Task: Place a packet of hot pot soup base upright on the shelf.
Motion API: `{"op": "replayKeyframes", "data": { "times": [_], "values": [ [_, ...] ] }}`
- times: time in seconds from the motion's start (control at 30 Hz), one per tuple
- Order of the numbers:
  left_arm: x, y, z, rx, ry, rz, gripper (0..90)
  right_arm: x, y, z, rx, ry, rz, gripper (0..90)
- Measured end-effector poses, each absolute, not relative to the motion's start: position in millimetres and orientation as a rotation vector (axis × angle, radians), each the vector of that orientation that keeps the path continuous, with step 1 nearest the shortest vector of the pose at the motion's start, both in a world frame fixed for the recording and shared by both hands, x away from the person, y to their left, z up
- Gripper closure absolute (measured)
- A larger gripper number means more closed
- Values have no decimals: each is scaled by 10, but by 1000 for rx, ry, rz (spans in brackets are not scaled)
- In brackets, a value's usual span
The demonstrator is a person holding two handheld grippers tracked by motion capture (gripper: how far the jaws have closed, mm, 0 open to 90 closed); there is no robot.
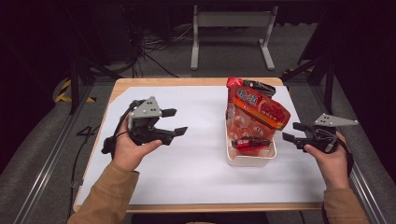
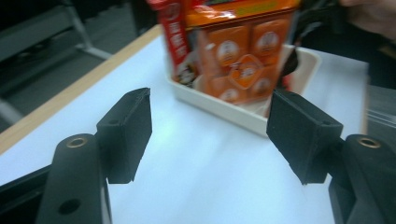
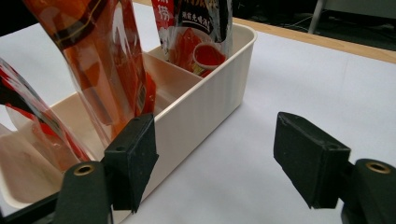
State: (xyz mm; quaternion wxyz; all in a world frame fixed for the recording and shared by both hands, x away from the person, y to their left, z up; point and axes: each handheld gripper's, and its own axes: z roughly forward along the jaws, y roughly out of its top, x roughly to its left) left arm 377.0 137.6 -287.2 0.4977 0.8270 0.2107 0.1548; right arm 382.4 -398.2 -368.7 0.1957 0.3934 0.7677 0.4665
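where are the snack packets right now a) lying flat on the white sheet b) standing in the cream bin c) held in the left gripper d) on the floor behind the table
b, the snack packets stand upright in the cream bin on the white sheet, while the left gripper and the right gripper are both open and hold nothing.

I see a wooden-edged table (image 1: 122, 86) with a white sheet (image 1: 196, 140) across its top, centre frame. Grey carpet (image 1: 37, 140) surrounds it. At top centre stands a white metal frame (image 1: 232, 28); tangled cables (image 1: 154, 46) lie upper left. Metal rails (image 1: 44, 163) run down both sides. The room beyond is dark.
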Motion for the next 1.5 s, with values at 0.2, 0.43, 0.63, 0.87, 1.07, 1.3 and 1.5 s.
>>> {"op": "replayKeyframes", "data": {
  "times": [0.2,0.43,0.63,0.87,1.07,1.3,1.5],
  "values": [
    [3720,1631,-2914,1965,558,401,314,3823,-3983,-3696,1108,2166,1312,250],
    [3677,1955,-3079,1930,630,421,302,3825,-3974,-3710,1093,2174,1302,230],
    [3659,2142,-3330,1940,699,439,294,3835,-3964,-3740,1069,2187,1307,229],
    [3719,2291,-3659,1915,748,399,289,3867,-3936,-3838,1035,2183,1309,228],
    [3765,2337,-3902,1887,790,346,304,3893,-3919,-3941,1069,2209,1287,228],
    [3794,2275,-4118,1923,805,362,310,3918,-3926,-4015,1079,2212,1291,227],
    [3783,2182,-4173,1979,777,379,318,3934,-3933,-4027,1084,2211,1294,226]
  ]
}}
